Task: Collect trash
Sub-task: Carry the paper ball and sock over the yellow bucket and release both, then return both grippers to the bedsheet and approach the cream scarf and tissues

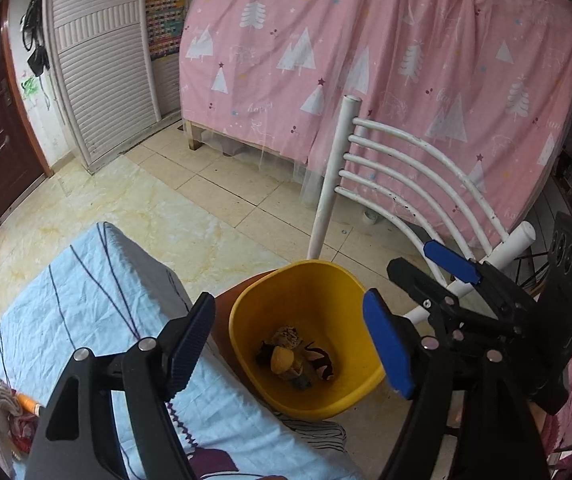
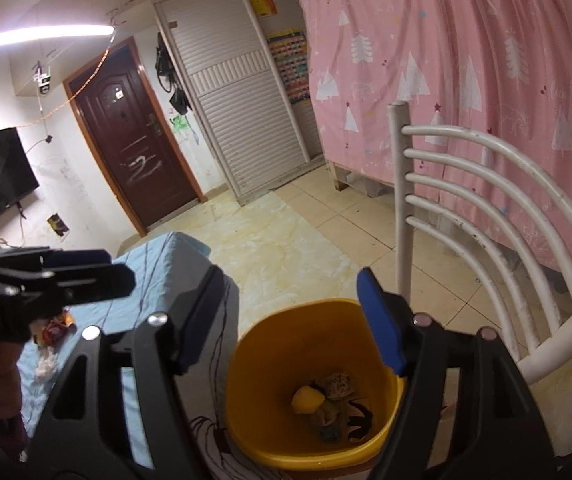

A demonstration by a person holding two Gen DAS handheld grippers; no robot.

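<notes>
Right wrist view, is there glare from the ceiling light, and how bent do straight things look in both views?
Right wrist view: the ceiling light is blown out to a white streak, with the wall around it washed pale. The chair and door bow outward. Left wrist view: no lamp in frame, even light, the wardrobe leans and curves, and the corners are dark.

Glossy yellow plastic bin point(image 1: 349, 396), wrinkled blue cotton cloth point(image 1: 86, 300), chipped white-painted metal chair point(image 1: 405, 160).

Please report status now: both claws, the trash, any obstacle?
Left claw, right claw open, empty. Trash lies in yellow bin. White chair beside bin.
</notes>
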